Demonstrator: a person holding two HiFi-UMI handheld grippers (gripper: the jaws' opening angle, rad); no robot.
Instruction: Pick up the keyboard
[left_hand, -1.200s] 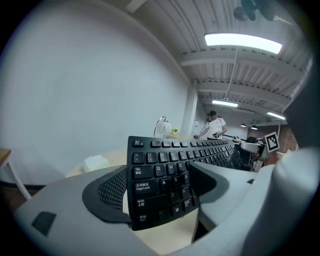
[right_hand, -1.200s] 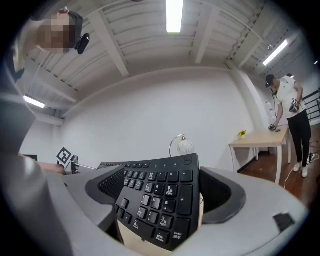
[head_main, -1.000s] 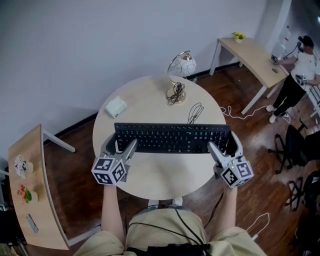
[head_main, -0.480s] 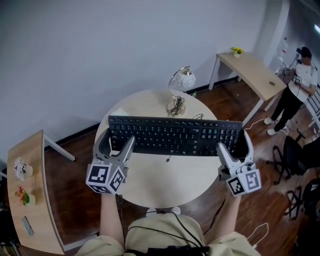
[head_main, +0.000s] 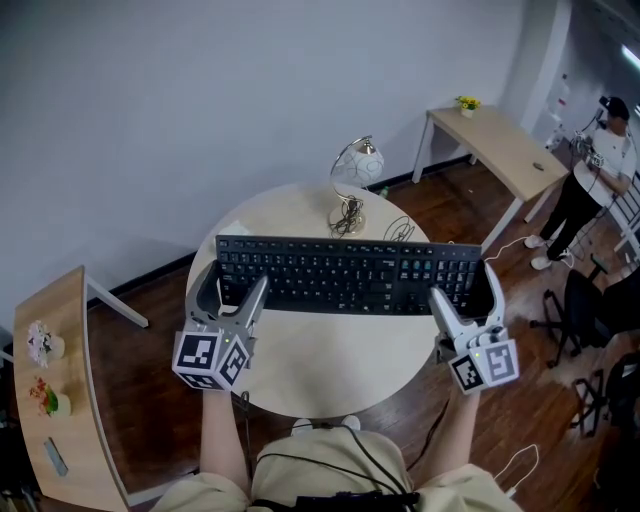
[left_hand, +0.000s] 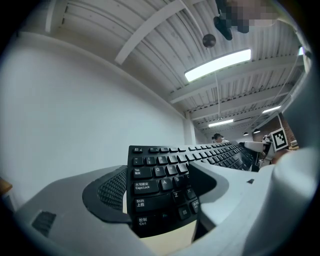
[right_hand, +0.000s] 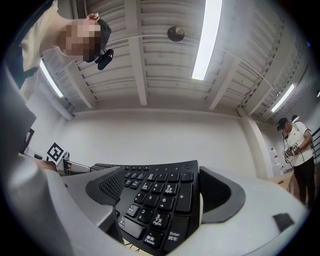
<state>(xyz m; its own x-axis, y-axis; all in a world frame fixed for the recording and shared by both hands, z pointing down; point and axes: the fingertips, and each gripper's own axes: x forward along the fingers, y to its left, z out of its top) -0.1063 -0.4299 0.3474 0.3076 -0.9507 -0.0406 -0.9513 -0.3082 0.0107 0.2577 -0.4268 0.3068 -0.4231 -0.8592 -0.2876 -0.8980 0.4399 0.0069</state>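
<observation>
Keyboard (head_main: 345, 272) in L gripper (head_main: 238, 279), R gripper (head_main: 462, 283), lamp (head_main: 357, 163) head-view only

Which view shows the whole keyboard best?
The head view: the keyboard shows end to end. The left gripper view catches mainly its Ctrl-Shift end close up; the right gripper view only its number-pad end.

The counter's (head_main: 320, 365) near half is free; a lamp (head_main: 352, 180) and cable (head_main: 398, 230) stand behind the keyboard (head_main: 345, 272).
</observation>
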